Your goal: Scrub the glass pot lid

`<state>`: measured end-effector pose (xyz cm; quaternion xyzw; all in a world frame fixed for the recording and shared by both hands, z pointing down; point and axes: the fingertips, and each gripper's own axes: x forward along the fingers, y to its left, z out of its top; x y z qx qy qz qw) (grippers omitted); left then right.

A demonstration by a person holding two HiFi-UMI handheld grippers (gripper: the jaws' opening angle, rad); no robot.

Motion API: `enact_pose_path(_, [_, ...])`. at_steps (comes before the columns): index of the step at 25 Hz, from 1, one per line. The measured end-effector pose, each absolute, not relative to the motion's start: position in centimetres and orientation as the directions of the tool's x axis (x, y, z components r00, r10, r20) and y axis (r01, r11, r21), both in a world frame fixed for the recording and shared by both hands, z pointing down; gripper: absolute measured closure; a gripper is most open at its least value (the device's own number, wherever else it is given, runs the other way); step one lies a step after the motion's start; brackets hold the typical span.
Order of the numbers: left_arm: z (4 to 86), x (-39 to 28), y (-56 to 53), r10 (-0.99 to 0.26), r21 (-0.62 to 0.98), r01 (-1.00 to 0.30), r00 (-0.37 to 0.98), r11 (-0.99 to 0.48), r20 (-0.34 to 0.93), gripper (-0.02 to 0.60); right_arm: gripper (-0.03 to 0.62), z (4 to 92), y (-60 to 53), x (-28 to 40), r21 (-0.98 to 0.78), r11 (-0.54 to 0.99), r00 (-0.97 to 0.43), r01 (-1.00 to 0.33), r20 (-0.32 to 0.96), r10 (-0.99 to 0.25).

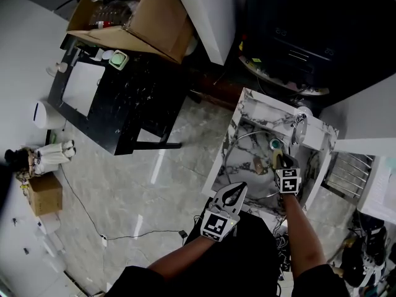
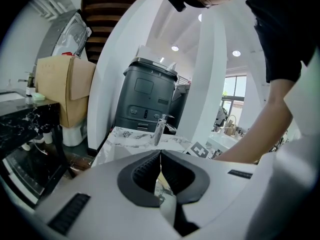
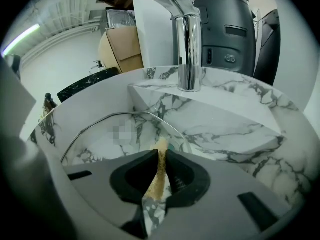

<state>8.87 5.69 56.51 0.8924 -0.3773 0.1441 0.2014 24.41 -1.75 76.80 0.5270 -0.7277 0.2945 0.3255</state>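
My right tongs [image 3: 160,153] pinch a tan scrub pad [image 3: 156,181] up against the glass lid [image 3: 95,139]. My left tongs [image 2: 160,156] are closed on nothing. Scrubbing's unfinished, I'd guess.

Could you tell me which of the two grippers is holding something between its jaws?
The right gripper: its jaws pinch a thin tan scrubbing pad above the glass lid. The left gripper has its jaws shut on nothing.

Glossy marble sink [image 3: 227,129]; chrome faucet [image 3: 188,49]; glass lid [image 3: 97,140]; rough sponge [image 3: 160,150].
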Motion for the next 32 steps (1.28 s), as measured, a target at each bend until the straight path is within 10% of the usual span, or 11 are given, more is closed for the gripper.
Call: enact_pose_path(32, [55.2, 7.0, 6.4, -0.628, 0.273, -0.73, 0.681, -0.627, 0.376, 0.565, 0.537, 76.7, 5.8, 22.0, -0.098, 0.336, -0.245, -0.937, 0.87, -0.429])
